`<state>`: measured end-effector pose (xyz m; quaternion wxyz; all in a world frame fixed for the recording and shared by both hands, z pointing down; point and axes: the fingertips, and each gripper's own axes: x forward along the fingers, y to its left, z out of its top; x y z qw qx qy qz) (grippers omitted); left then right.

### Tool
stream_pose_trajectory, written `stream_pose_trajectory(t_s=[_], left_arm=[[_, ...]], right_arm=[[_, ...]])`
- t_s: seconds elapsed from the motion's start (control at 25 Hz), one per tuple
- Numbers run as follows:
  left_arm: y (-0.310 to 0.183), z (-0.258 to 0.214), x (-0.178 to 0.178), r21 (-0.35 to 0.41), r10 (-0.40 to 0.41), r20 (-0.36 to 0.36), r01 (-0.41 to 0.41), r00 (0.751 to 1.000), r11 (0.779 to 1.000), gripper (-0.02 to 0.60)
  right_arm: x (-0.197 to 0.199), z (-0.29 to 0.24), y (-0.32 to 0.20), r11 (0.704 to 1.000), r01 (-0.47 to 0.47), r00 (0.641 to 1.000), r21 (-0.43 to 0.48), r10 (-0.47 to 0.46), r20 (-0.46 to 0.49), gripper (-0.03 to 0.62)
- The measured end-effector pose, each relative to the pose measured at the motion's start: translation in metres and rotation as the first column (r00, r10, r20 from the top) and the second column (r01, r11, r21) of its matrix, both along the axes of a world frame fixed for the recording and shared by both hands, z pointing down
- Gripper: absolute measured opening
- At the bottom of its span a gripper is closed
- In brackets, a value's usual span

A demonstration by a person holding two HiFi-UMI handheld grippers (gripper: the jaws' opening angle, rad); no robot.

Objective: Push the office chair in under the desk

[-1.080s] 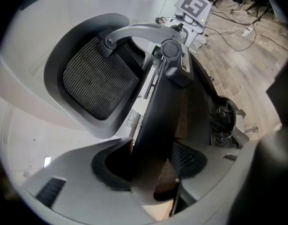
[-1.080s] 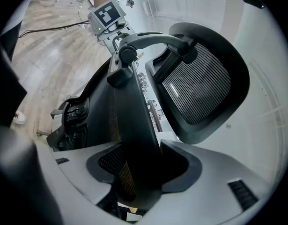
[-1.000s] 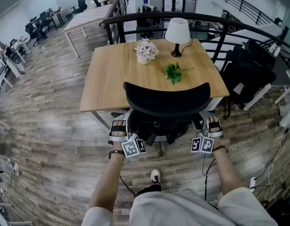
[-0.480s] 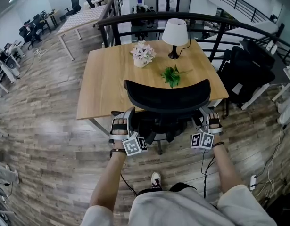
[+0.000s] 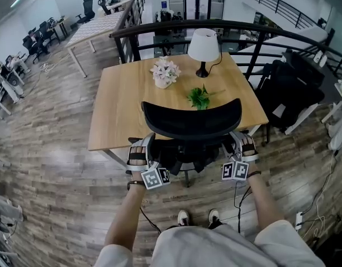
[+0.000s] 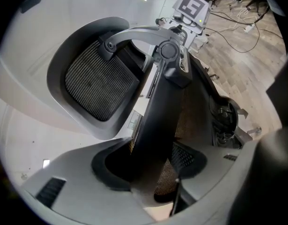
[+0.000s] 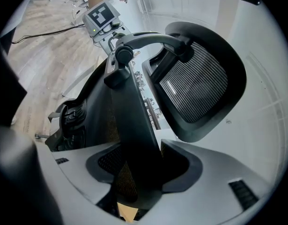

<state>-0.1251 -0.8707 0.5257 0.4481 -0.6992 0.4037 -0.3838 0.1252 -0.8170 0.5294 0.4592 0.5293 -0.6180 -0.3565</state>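
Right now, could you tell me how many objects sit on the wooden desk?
3: a white-shaded lamp at the far edge, a pot of pale flowers left of it, a green leafy sprig nearest the black chair backrest, which may hide more.

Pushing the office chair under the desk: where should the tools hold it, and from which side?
Clamp the office chair by its backrest's two thin side edges, from behind, as the left tool and right tool do now: each rim fits between the jaws, and the desk lies straight ahead.
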Motion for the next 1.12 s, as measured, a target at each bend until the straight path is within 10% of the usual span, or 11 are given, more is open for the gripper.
stream_pose_trajectory(t_s=[1.12], left_arm=[[-0.012, 0.001, 0.033, -0.033, -0.089, -0.012, 0.088, 0.996, 0.996, 0.242]], right_arm=[[0.037, 0.001, -0.034, 0.995, 0.101, 0.994, -0.020, -0.100, 0.047, 0.239]])
